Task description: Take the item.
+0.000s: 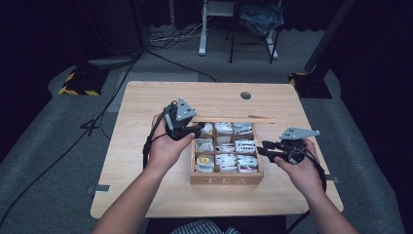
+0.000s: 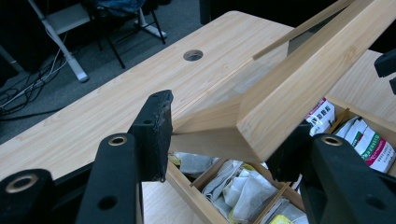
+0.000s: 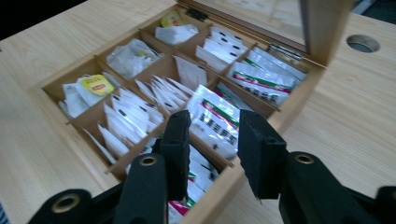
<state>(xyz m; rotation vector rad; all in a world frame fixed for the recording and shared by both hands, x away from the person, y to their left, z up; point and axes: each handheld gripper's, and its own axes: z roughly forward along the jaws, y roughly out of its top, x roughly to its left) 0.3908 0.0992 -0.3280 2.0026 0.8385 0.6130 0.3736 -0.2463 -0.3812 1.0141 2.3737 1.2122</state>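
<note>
One wooden tea box [image 1: 227, 179] was set near the middle of the desk [image 1: 146, 97], closer to its near edge, with the word TEA lettered on its front wall. Nine compartments in three rows of three were counted in it, all filled with tea bags [image 3: 212, 119]: white paper sachets in most, green-and-red printed packets along the right column, and yellow-tagged bags at the near-left and far-left corners. One hinged lid [image 2: 299, 88] was raised above the back of the box and was seen edge-on from the high view as a thin wooden strip [image 1: 234, 118].

Two grippers were counted, one in each hand. The left gripper [image 1: 187, 130] was held at the far-left corner of the box, and its fingers [image 2: 152, 133] were clenched on the lid's corner frame, one finger against the outer face and the other behind the wooden edge. The right gripper [image 1: 265, 148] was held at the right wall of the box, above its rim, pointing inward over the right column of packets. Its fingers [image 3: 177, 149] were parted, roughly half way; nothing was grasped or touched by them, and only the packets below were seen through the gap.

One round cable hole [image 1: 245, 95] was seen near the far edge of the desk.
</note>
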